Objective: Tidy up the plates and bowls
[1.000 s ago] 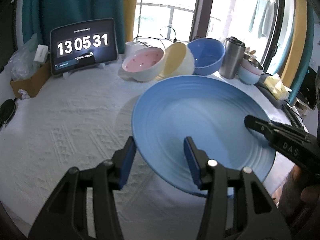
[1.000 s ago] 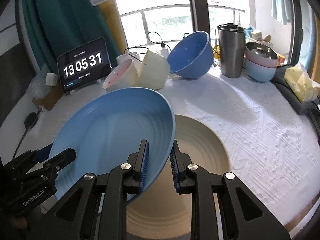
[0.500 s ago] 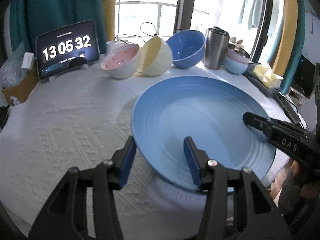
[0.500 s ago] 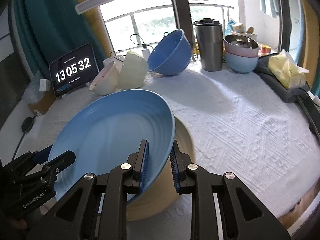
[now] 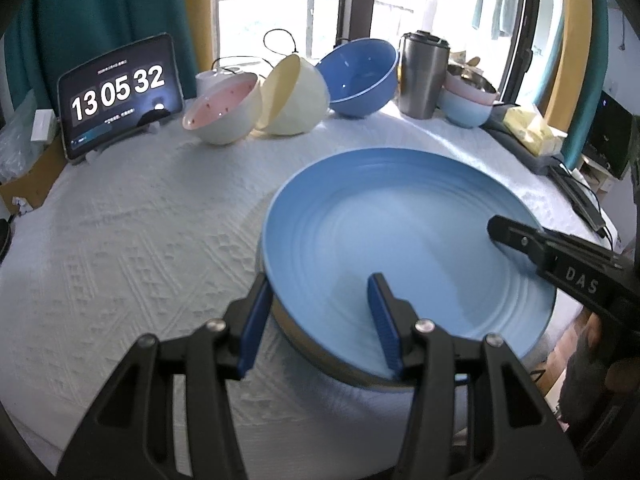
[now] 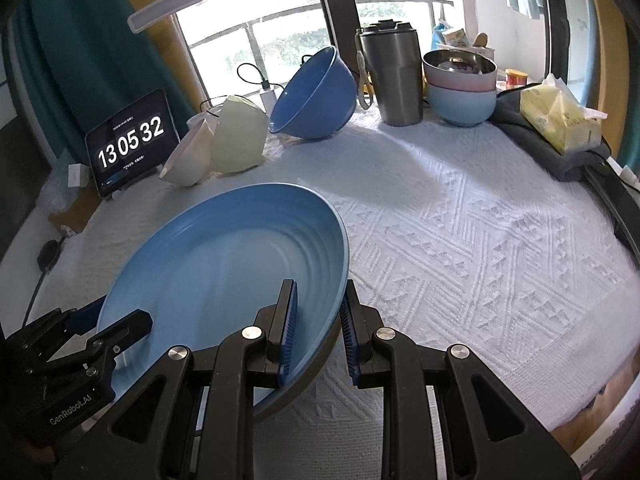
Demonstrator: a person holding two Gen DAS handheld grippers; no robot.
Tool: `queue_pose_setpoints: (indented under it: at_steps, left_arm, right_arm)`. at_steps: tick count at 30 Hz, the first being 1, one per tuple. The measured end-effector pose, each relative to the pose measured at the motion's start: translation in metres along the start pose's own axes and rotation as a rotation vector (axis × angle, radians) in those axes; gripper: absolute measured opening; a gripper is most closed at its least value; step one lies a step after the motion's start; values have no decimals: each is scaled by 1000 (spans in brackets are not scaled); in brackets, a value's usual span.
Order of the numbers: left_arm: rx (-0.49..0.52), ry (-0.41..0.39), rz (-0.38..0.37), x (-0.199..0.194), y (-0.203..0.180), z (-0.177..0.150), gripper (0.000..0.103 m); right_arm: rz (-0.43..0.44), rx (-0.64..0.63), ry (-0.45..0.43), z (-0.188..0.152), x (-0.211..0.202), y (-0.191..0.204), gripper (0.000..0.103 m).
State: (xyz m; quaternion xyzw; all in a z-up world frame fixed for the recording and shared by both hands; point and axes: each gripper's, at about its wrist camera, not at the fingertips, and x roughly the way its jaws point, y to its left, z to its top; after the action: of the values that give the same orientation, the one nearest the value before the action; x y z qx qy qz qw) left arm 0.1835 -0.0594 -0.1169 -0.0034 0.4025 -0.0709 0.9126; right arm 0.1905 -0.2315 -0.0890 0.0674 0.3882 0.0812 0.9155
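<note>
A large blue plate (image 5: pixel 400 236) (image 6: pixel 224 264) is held from two sides, low over the white tablecloth. My left gripper (image 5: pixel 316 316) is shut on its near-left rim, one pad outside the rim and one on the inner face. My right gripper (image 6: pixel 318 320) is shut on the opposite rim and shows in the left wrist view as a black finger (image 5: pixel 560 260). A beige plate (image 5: pixel 320 354) (image 6: pixel 316 376) lies directly beneath, only a thin strip of its rim showing. Tilted pink (image 5: pixel 222 114), yellow (image 5: pixel 292 100) and blue bowls (image 5: pixel 360 76) line the far edge.
A tablet clock (image 5: pixel 116 92) stands at the far left. A steel tumbler (image 6: pixel 396 76), a stack of small bowls (image 6: pixel 460 88) and a yellow tissue pack (image 6: pixel 560 120) on a grey cloth sit at the far right. The table edge runs close on the near side.
Both grippers carried the blue plate sideways over the beige plate, which was largely visible beside it and is now almost fully covered. Both grips stayed the same.
</note>
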Motion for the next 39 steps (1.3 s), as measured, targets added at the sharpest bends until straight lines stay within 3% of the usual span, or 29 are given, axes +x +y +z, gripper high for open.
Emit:
queue_pose_setpoints:
  at_steps: [14, 34, 39]
  left_arm:
    - [-34, 4, 28, 2, 7, 3, 51]
    - [-85, -7, 64, 3, 24, 8, 51]
    - [-91, -10, 64, 5, 25, 10, 51]
  right_arm:
    - [-35, 22, 10, 1, 7, -11, 23]
    - [-14, 79, 60, 3, 25, -21, 31]
    - [-17, 96, 34, 10, 18, -24, 34]
